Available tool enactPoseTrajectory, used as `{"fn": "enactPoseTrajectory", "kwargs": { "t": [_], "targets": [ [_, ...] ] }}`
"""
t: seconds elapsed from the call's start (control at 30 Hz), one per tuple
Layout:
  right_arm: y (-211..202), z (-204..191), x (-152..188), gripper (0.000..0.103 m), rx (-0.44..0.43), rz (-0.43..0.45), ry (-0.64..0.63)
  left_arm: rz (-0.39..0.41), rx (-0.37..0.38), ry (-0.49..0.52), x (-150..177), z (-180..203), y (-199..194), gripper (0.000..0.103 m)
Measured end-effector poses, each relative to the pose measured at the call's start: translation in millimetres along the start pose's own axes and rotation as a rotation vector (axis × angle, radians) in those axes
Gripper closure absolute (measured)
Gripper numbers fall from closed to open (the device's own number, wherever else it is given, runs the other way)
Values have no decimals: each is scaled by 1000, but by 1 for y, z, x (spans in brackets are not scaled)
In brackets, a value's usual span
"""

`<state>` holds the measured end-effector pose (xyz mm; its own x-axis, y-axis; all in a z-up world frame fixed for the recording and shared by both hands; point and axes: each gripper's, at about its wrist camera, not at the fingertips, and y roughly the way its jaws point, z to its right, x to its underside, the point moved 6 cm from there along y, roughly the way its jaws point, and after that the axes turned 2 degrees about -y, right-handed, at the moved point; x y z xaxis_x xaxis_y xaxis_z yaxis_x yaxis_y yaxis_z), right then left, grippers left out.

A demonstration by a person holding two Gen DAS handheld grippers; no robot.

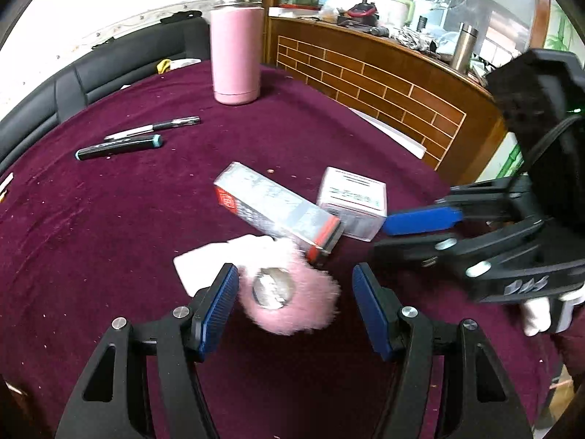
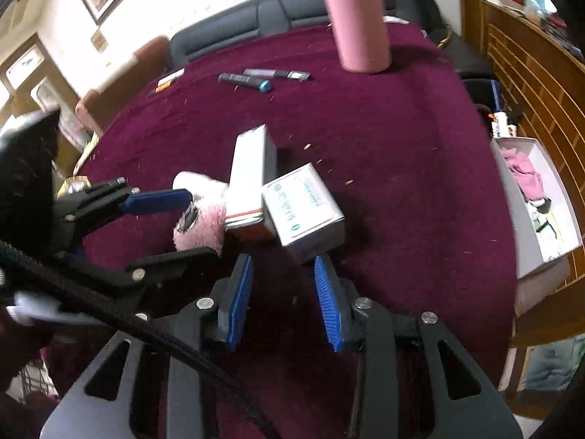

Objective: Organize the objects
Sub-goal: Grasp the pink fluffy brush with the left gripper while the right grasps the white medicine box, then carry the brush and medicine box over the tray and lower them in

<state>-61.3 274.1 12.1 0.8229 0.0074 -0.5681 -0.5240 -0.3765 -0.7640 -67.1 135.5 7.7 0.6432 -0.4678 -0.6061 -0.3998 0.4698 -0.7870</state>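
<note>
A pink furry object [image 1: 292,300] with a shiny round face lies on the maroon tablecloth [image 1: 109,219], between the open fingers of my left gripper [image 1: 294,280]; no pad touches it. It also shows in the right wrist view [image 2: 201,225]. A long silver box with red ends [image 1: 278,208] leans over a white cloth [image 1: 208,259] and touches a small white box [image 1: 353,201]. My right gripper [image 2: 283,270] is open, just short of the small white box [image 2: 303,208]; it also shows in the left wrist view [image 1: 409,234].
A pink flask [image 1: 237,42] stands at the back of the table. Two pens [image 1: 119,148] lie at the left. An open white box [image 2: 537,197] with pink cloth sits past the table's right edge. A wooden counter [image 1: 384,87] and a black sofa [image 1: 73,84] border the table.
</note>
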Motion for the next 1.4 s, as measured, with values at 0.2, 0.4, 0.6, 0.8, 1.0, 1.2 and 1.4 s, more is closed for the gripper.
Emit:
{"fn": "enactPoseTrajectory", "kwargs": {
  "t": [0.2, 0.4, 0.6, 0.8, 1.0, 1.2, 1.4],
  "targets": [
    [-10, 14, -17, 54, 19, 60, 82, -28, -16, 53, 1, 0, 24, 45],
    [8, 10, -23, 54, 82, 40, 41, -7, 46, -4, -2, -1, 18, 68],
    [23, -5, -24, 54, 143, 14, -71, 63, 117, -117, 16, -16, -33, 69],
    [35, -6, -32, 56, 136, 4, -36, 107, 148, -179, 40, -24, -84, 68],
    [31, -11, -15, 69, 169, -80, -24, 123, 131, -252, 69, -42, -113, 68],
    [22, -25, 5, 71, 170, -80, 28, 169, 127, -325, 101, -63, -147, 68],
    [0, -60, 18, 71, -56, -51, 166, 252, 99, -370, 126, -84, -192, 68]
  ]
}}
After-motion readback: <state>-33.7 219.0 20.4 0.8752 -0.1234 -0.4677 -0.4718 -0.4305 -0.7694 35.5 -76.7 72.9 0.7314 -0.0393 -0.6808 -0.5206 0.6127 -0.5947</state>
